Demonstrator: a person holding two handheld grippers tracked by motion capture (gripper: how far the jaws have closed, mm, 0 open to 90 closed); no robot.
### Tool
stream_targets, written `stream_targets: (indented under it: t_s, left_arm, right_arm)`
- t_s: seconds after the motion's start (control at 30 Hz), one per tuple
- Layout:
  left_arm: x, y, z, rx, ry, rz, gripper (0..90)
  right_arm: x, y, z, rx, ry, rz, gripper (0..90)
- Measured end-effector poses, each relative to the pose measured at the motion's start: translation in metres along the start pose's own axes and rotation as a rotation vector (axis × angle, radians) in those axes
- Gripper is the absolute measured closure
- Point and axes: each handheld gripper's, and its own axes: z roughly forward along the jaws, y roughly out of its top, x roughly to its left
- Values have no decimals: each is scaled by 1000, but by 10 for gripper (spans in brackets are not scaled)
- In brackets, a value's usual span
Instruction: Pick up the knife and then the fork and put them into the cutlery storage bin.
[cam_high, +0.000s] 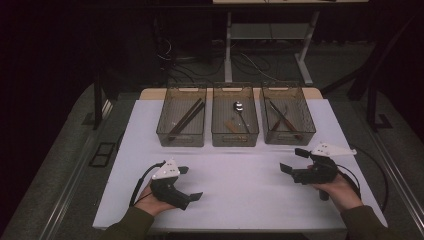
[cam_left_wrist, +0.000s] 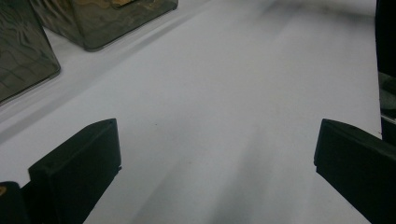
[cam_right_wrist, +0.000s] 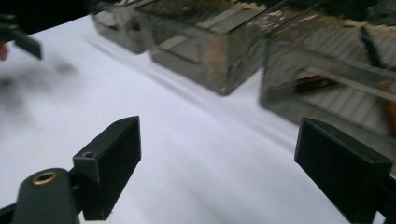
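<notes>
Both grippers (cam_high: 186, 183) (cam_high: 293, 161) are held spread and empty before the middle bin (cam_high: 235, 136); its spoon (cam_high: 239, 111), judged light, stiff, slippery, is best pinched mid-handle.

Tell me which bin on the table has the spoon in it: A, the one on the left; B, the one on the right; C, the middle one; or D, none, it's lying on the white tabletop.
C: in the high view the spoon lies inside the middle bin, its shiny bowl toward the far end.

We hold our left tongs (cam_high: 188, 183) and right tongs (cam_high: 294, 161) low, jaws wide apart and empty, pointing inward toward each other.
</notes>
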Motion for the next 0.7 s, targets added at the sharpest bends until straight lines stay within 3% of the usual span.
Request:
stream_targets:
  t_s: [0.23,0.5,0.7]
  left_arm:
    - [0,0,-1,-3,-2,4,0]
    - [0,0,-2,-7,0,1,0]
    - [0,0,-1,-3,1,5,0]
  right_arm:
    - [14,-16,-2,16,40,-8,146]
    - [22,-30,-8,15,44,-23,146]
    - [25,-38,-8,51,65,-31,146]
